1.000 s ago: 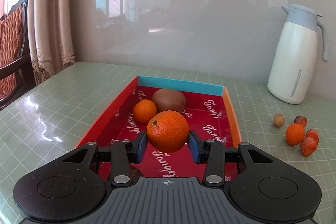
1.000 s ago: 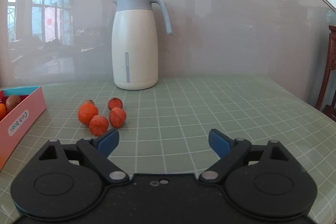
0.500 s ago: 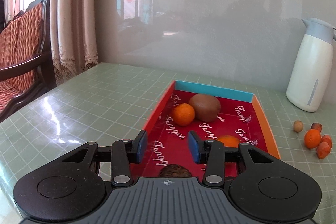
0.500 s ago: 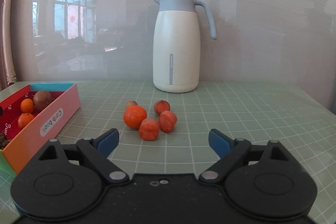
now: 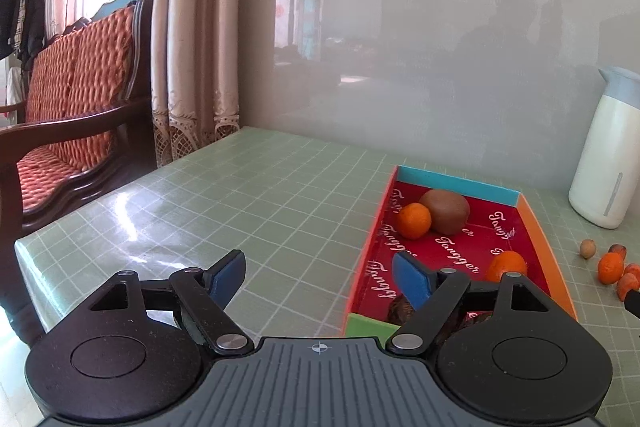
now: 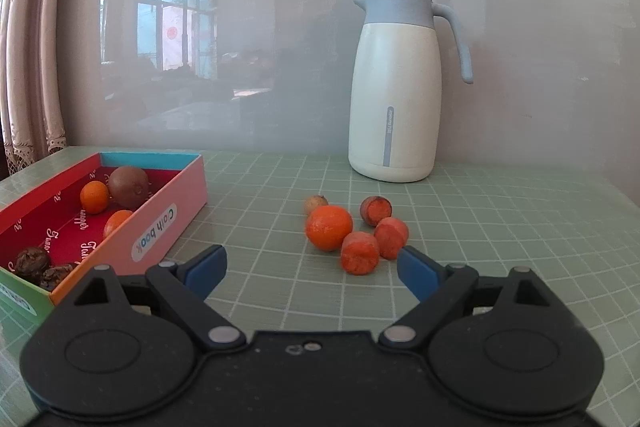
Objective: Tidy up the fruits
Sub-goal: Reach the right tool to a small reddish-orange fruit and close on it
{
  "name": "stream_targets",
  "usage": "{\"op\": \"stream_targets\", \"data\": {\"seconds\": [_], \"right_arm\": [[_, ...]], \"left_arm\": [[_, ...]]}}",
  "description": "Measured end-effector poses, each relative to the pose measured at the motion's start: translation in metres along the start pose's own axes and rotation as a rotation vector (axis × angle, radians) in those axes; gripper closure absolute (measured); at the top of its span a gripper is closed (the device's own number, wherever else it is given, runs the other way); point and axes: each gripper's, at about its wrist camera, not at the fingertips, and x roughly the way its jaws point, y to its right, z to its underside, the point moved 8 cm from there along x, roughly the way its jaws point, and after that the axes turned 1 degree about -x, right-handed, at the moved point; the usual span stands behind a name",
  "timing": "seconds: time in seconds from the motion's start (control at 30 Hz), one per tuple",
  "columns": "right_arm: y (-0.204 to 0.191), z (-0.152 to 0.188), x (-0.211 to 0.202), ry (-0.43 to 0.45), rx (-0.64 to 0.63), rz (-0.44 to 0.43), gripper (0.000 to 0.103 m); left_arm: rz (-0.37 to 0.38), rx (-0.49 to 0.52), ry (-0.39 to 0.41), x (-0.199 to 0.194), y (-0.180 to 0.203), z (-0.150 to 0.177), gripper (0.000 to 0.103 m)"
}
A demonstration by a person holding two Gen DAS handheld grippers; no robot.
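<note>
A colourful box (image 5: 538, 227) (image 6: 168, 223) with a red lining holds a brown kiwi (image 5: 450, 211) (image 6: 129, 186), two oranges (image 5: 414, 221) (image 5: 507, 264) and dark walnuts (image 6: 33, 262). My left gripper (image 5: 318, 277) is open and empty, at the box's left front corner. On the table right of the box lie an orange (image 6: 329, 227), red-orange fruit pieces (image 6: 360, 253) and a small brown nut (image 6: 315, 203). My right gripper (image 6: 311, 267) is open and empty, just in front of this pile.
A white jug with a grey-blue lid (image 6: 394, 87) (image 5: 608, 151) stands at the back by the wall. A wooden chair with an orange cushion (image 5: 68, 115) and curtains (image 5: 192, 27) are past the table's left edge. The table has a green grid mat (image 5: 240, 211).
My left gripper let the orange go into the box, opened wider and swung left and back. My right gripper moved left and closer to the loose fruit pile.
</note>
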Motion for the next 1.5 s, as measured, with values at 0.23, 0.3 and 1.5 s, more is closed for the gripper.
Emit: {"op": "stream_targets", "data": {"seconds": [0.23, 0.3, 1.5], "right_arm": [[-0.008, 0.000, 0.003, -0.001, -0.006, -0.009, 0.011], [-0.012, 0.000, 0.004, -0.002, -0.012, -0.010, 0.011], [0.029, 0.003, 0.062, -0.158, 0.008, 0.081, 0.047]], "left_arm": [[-0.019, -0.012, 0.006, -0.013, -0.023, 0.005, 0.020], [-0.024, -0.012, 0.004, -0.016, -0.029, 0.006, 0.019], [-0.048, -0.062, 0.015, -0.019, -0.067, 0.018, 0.008]]}}
